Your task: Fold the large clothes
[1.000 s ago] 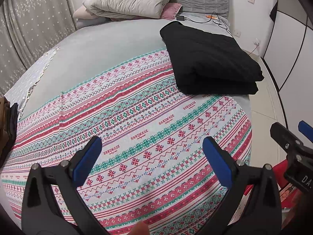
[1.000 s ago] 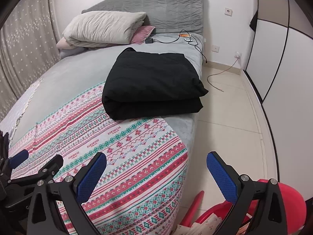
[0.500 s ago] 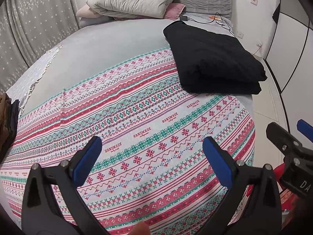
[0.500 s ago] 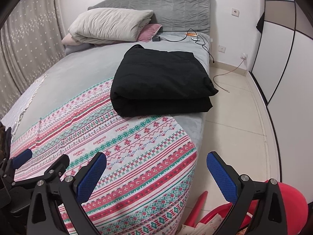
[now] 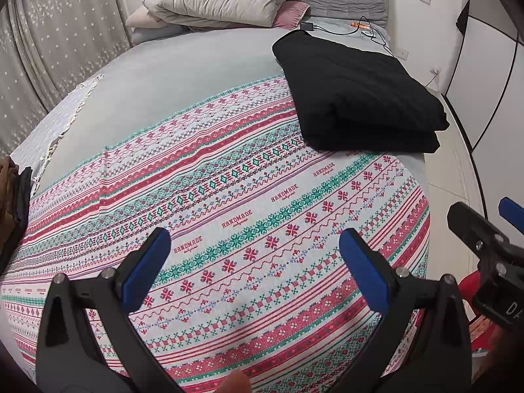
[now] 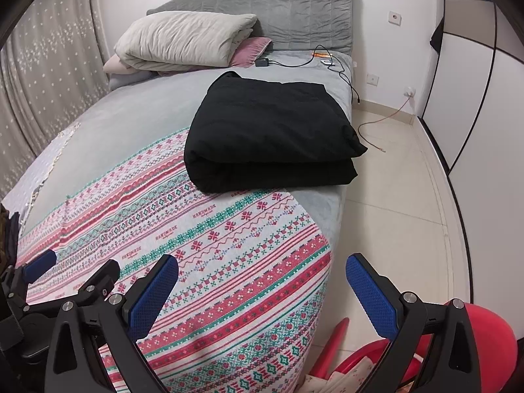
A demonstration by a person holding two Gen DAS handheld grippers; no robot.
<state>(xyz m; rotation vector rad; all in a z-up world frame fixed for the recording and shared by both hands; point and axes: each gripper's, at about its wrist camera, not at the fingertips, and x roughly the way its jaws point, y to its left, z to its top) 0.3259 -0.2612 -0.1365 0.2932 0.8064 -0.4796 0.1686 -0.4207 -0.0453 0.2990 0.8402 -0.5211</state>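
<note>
Right wrist: floor cable [image 6: 389, 116] visible | both tools [image 5: 252, 262] [image 6: 262, 291] agape, empty

"HANDMADE" repeats in red along the patterned cloth [image 5: 249, 216]; letters "DA" mark the right tool [image 5: 504, 229]

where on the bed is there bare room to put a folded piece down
Bare grey sheet lies between the pillows, the black folded bundle and the patterned cloth. The headboard-side corner by the charger and cables is cluttered; the bed's right edge is taken by the bundle.
</note>
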